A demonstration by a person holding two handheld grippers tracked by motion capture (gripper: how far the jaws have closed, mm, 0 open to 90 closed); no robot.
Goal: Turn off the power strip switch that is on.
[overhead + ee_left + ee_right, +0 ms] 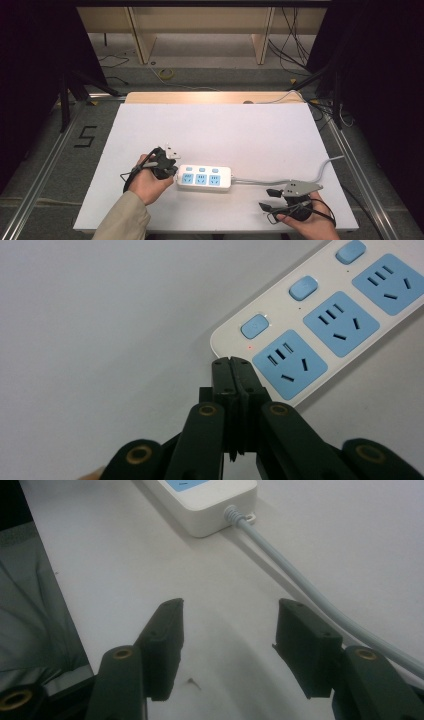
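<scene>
White table (220, 130): left tool (231, 361) closed at power strip (320, 320) corner, red light visible; right tool (227, 630) open beside cord (300, 580).

Left gripper (231, 362) with its two black jaws pressed together, tips at the near corner of a white power strip (235, 342) lying on a white table (100, 315). The strip carries three blue sockets (290, 364) and three blue switches (255, 326) (one beside each socket); a small red light (249, 347) glows near the closest switch.
</scene>
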